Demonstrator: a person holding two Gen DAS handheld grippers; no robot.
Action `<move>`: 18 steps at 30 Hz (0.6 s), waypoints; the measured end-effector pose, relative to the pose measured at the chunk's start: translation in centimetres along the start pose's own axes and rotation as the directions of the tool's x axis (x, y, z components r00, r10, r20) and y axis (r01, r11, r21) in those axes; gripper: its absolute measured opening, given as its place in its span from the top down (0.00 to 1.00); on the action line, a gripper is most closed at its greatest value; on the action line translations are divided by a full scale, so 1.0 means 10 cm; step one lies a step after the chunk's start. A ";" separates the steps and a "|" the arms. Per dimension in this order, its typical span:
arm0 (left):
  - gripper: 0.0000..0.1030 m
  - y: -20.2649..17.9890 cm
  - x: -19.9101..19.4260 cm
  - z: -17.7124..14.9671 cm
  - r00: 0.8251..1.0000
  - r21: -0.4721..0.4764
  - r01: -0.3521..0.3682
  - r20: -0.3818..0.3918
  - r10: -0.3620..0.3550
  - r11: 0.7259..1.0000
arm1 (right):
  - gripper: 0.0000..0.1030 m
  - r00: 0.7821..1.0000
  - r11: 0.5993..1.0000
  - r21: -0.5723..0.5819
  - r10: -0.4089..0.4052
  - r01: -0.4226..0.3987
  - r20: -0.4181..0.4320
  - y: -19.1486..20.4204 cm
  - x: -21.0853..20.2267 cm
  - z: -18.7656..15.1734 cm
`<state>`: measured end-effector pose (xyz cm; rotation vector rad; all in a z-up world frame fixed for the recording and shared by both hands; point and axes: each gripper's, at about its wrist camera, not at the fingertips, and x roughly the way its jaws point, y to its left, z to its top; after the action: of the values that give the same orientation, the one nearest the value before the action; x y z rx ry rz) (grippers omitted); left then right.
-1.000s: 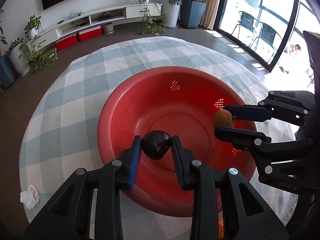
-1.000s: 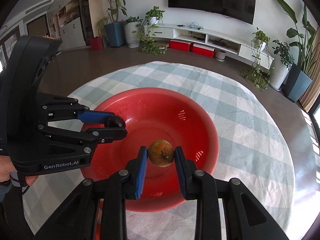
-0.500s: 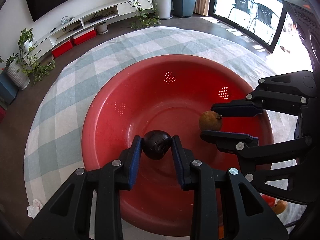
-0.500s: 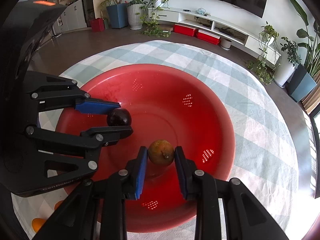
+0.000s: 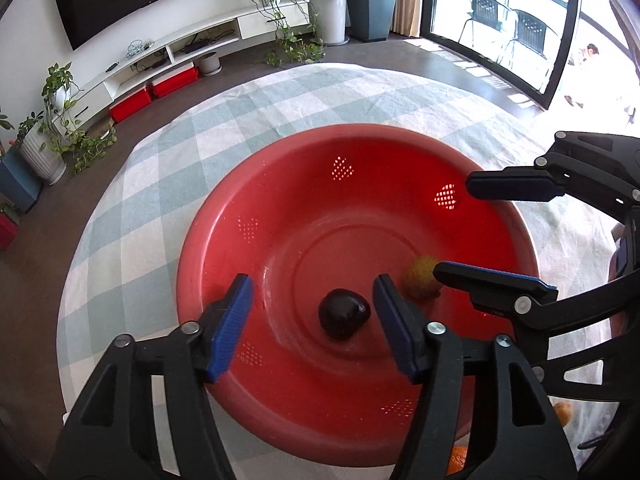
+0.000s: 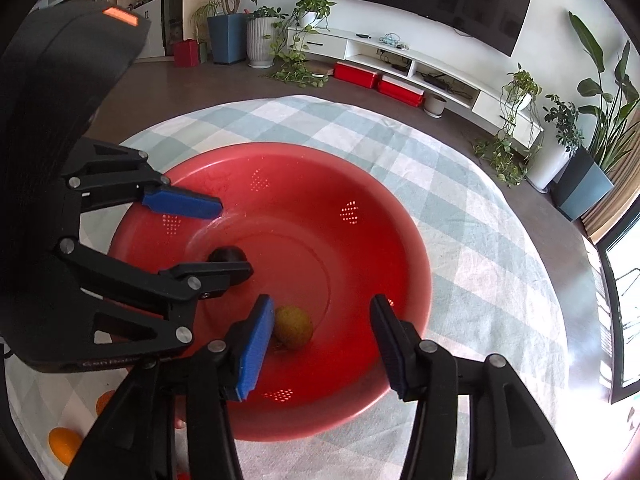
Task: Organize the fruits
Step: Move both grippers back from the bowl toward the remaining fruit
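**Two fruits down in the red basin, more waiting outside it**

The dark fruit [image 5: 344, 314] lies on the floor of the red basin [image 5: 280, 168], on the side nearest the left camera, and the yellow-brown fruit [image 6: 293, 327] lies close by on the same floor, the two apart and not touching. Both appear to be resting on the basin rather than hanging in any grip.

Above the dark fruit hovers the left tool [image 5: 312, 320], its jaws opening, with the fruit framed between the blue pads but clear of both. The right tool [image 6: 320, 348] is likewise opening over the yellow-brown fruit; in the right wrist view the fruit sits just beside the left-hand pad, and whether it brushes that pad cannot be told, while the other pad stands well off. Neither tool is carrying anything.

The basin stands on a desk covered by a pale checked cloth [image 5: 160, 184], and it holds only these two fruits. Outside it, at the near edge of the cloth, at least one orange fruit [image 6: 64, 444] shows in the right wrist view, with another orange patch close to it half hidden behind the tool's frame.

As a judgement, this pair counts as delivered, and the task is only partly done: the fruit on the cloth near the basin has yet to be fetched and set inside.
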<state>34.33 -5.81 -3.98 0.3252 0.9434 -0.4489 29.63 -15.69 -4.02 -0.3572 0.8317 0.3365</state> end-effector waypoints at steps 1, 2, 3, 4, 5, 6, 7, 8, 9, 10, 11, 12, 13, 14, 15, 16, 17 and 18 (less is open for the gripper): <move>0.39 0.00 -0.04 0.01 1.000 0.002 -0.002 0.007 0.002 1.000 | 0.47 1.000 1.000 0.006 -0.002 0.002 0.013 -0.01 -0.05 -0.01; 0.39 0.00 -0.09 0.00 1.000 0.003 -0.009 0.014 0.009 1.000 | 0.46 1.000 1.000 0.013 -0.006 0.006 0.028 -0.03 -0.12 -0.02; 0.39 0.00 -0.15 0.00 1.000 0.002 -0.015 0.026 0.015 1.000 | 0.46 0.999 1.000 0.022 -0.014 0.013 0.045 -0.05 -0.19 -0.03; 0.39 0.00 -0.24 -0.01 0.999 -0.003 -0.018 0.043 0.018 1.000 | 0.44 0.998 0.999 0.036 -0.019 0.017 0.063 -0.07 -0.27 -0.05; 0.36 0.00 -0.34 -0.03 0.998 -0.009 -0.019 0.065 0.019 1.000 | 0.42 0.996 0.999 0.054 -0.015 0.011 0.085 -0.09 -0.36 -0.07; 0.34 0.00 -0.45 -0.06 0.996 -0.017 -0.017 0.090 0.019 1.000 | 0.40 0.993 0.997 0.074 -0.005 -0.003 0.114 -0.12 -0.47 -0.11; 0.30 0.00 -0.58 -0.09 0.993 -0.028 -0.014 0.119 0.017 1.000 | 0.35 0.989 0.995 0.095 0.006 -0.020 0.149 -0.14 -0.58 -0.15; 0.25 -0.02 -0.71 -0.14 0.989 -0.039 -0.006 0.150 0.012 0.999 | 0.30 0.983 0.993 0.115 0.016 -0.038 0.184 -0.17 -0.70 -0.19; 0.22 -0.02 -0.84 -0.19 0.984 -0.051 0.012 0.178 -0.003 0.999 | 0.28 0.974 0.989 0.136 0.028 -0.060 0.226 -0.19 -0.82 -0.24; 0.15 -0.02 -0.96 -0.25 0.979 -0.065 0.035 0.203 -0.021 0.997 | 0.22 0.964 0.984 0.159 0.038 -0.082 0.265 -0.22 -0.94 -0.30; 0.06 -0.02 -1.08 -0.31 0.972 -0.079 0.061 0.231 -0.041 0.995 | 0.15 0.953 0.977 0.185 0.046 -0.105 0.299 -0.24 -1.04 -0.36; 0.02 -0.03 -1.20 -0.39 0.964 -0.087 0.085 0.261 -0.060 0.993 | 0.12 0.942 0.969 0.208 0.058 -0.133 0.331 -0.26 -1.15 -0.43; 0.00 -0.05 -1.31 -0.48 0.953 -0.086 0.107 0.291 -0.077 0.991 | 0.07 0.929 0.960 0.229 0.072 -0.164 0.362 -0.28 -1.24 -0.50; 0.00 -0.09 -1.41 -0.57 0.943 -0.078 0.117 0.321 -0.086 0.990 | 0.06 0.917 0.949 0.248 0.084 -0.193 0.390 -0.29 -1.32 -0.57; 0.00 -0.15 -1.52 -0.67 0.935 -0.068 0.110 0.344 -0.081 0.992 | 0.03 0.905 0.938 0.266 0.096 -0.221 0.414 -0.30 -1.39 -0.65; 0.00 -0.21 -1.60 -0.77 0.929 -0.067 0.095 0.365 -0.064 0.993 | 0.00 0.893 0.926 0.285 0.105 -0.248 0.437 -0.31 -1.44 -0.73; 0.00 -0.26 -1.70 -0.89 0.919 -0.075 0.073 0.393 -0.038 0.994 | 0.00 0.882 0.914 0.301 0.112 -0.273 0.458 -0.31 -1.48 -0.81; 0.00 -0.32 -1.80 -1.01 0.904 -0.088 0.053 0.427 -0.011 0.995 | 0.00 0.875 0.903 0.314 0.119 -0.292 0.470 -0.31 -1.53 -0.89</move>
<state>16.56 0.13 5.23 0.1129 0.5393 -0.4782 15.49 -24.57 2.63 0.1757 0.4666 0.4314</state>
